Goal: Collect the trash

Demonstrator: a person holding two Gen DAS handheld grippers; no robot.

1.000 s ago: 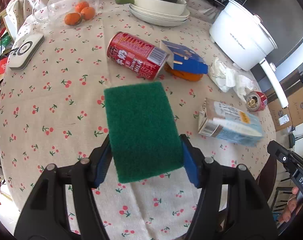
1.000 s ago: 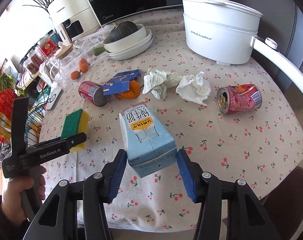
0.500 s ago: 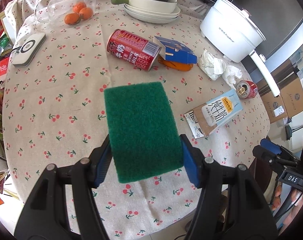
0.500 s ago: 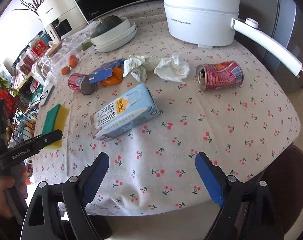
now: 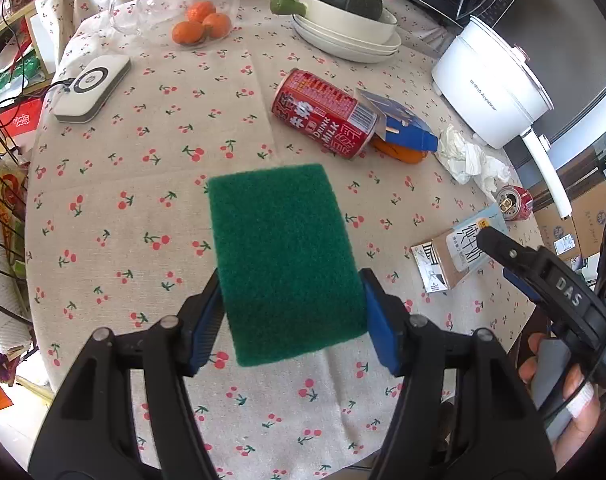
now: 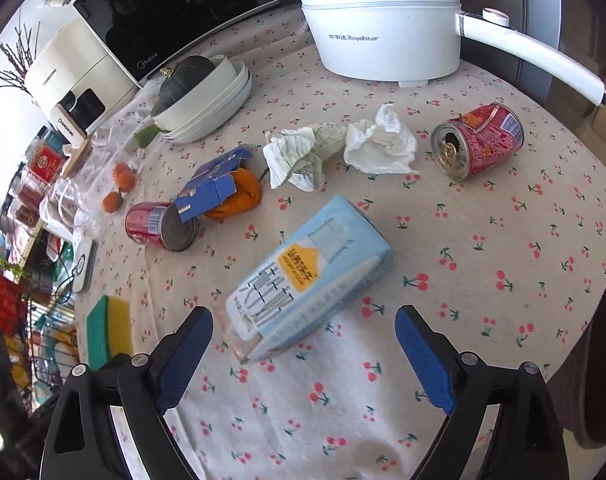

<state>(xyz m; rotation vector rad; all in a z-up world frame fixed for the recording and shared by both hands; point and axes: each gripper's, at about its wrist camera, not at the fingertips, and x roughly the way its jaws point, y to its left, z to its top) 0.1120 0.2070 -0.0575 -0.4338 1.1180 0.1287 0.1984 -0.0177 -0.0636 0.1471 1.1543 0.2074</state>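
Trash lies scattered over the cherry-print tablecloth (image 6: pixel 503 240) — nothing looks collected yet. A second ago the pale blue milk carton (image 6: pixel 307 276) stood upright between the right gripper's (image 6: pixel 303 344) pads; now it lies on its side near the table's front edge, free of them, its near end in the gap while the jaws are opening wide. So that pick has come undone and needs redoing. Beyond it sit crumpled tissues (image 6: pixel 343 148), a dented red can (image 6: pixel 479 140), another red can (image 6: pixel 159 226) and a torn blue box (image 6: pixel 211 188). The left gripper (image 5: pixel 293 316) stays clamped on the green sponge (image 5: pixel 283 256) — unchanged, held above the cloth.
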